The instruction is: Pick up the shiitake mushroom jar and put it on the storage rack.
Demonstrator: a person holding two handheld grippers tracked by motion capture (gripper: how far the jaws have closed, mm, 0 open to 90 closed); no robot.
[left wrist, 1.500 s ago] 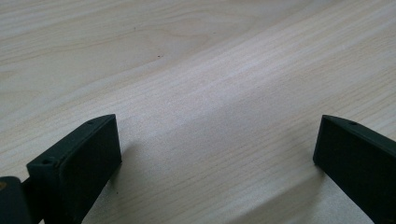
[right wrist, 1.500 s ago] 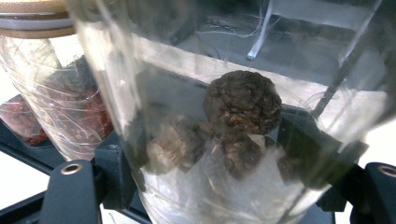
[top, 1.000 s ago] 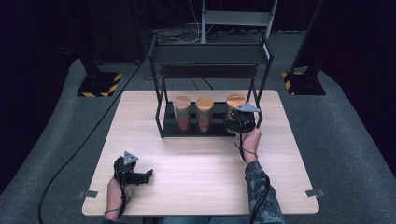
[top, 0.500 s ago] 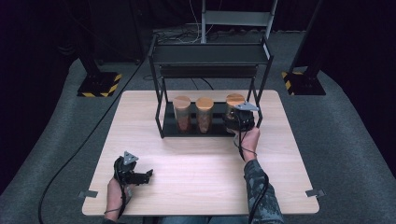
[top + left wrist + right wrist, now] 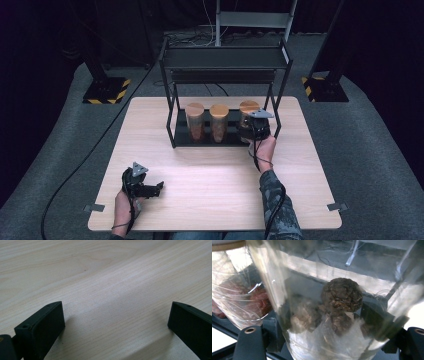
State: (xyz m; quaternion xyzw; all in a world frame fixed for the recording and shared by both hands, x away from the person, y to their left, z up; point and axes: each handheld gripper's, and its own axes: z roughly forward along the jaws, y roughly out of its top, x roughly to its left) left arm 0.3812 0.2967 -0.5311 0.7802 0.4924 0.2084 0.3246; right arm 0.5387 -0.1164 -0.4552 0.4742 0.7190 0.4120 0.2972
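Left gripper point(image 5: 158, 188) first: it lies low over the near-left of the table point(image 5: 210, 190), jaws wide apart with nothing but bare wood between them, and it has not stirred over the last second; we read it as idle. Moving across to the black rack point(image 5: 172, 107), we see the left jar point(image 5: 195, 123) and the middle jar point(image 5: 219, 123) standing upright on the lower shelf, close side by side; neither has shifted. Then the right jar point(image 5: 248, 108), wooden lid on and dark brown lumps inside, at the right end of that same shelf; the right gripper point(image 5: 251, 129) is clamped around its clear body, one jaw on each side, and that grip has held unchanged. So very little has changed, folks, and we take that to mean the grasp is settled while the lift out has not yet begun.

Now the room to move: the top shelf point(image 5: 225, 57) sits right over the lids, so we judge there is little way up; the middle jar is near on one side of the held one, and the rack's right posts point(image 5: 278, 107) stand just beside it on the other; sideways is tight. We see the open way as straight back toward the person, through the rack's open front and onto the broad bare tabletop; the right edge of the table is well apart from the rack.
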